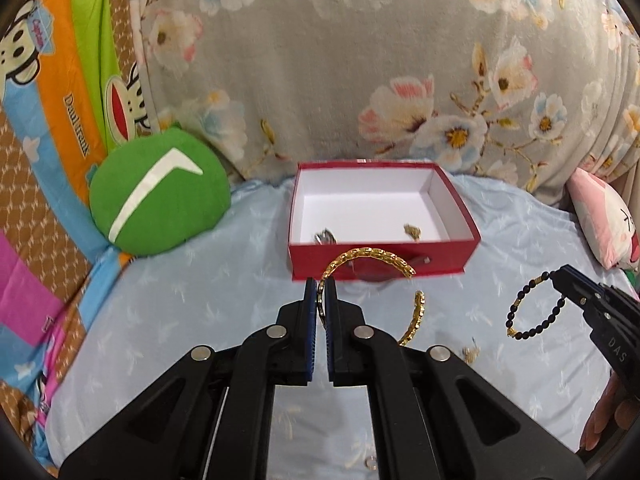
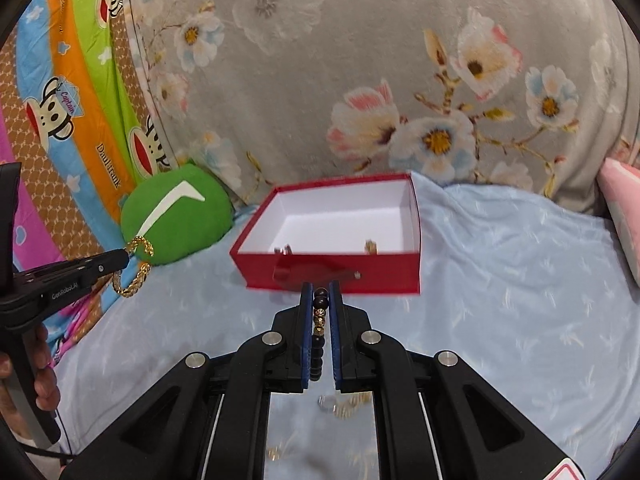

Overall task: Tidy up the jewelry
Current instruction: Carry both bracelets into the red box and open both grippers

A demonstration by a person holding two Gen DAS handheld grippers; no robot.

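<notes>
A red box point(image 1: 380, 256) with a white inside sits open on the pale blue sheet, holding a silver piece point(image 1: 326, 236) and a small gold piece point(image 1: 412, 232). My left gripper point(image 1: 320, 286) is shut on a gold chain bracelet point(image 1: 372, 258) that arcs up in front of the box. To its right, my right gripper point(image 1: 560, 276) is shut on a black bead bracelet point(image 1: 516, 308) hanging in a loop. In the right wrist view the beads point(image 2: 320, 320) run between the pads, with the box point(image 2: 332, 276) just ahead. The left gripper point(image 2: 128, 258) and gold bracelet point(image 2: 132, 276) show at left.
A round green cushion point(image 1: 160, 196) lies left of the box. A flowered grey quilt point(image 1: 360, 60) rises behind it, a pink pillow point(image 1: 604, 220) sits at right. Small loose gold and silver pieces point(image 2: 344, 404) lie on the sheet below my right gripper; a ring point(image 1: 371, 462) lies below my left.
</notes>
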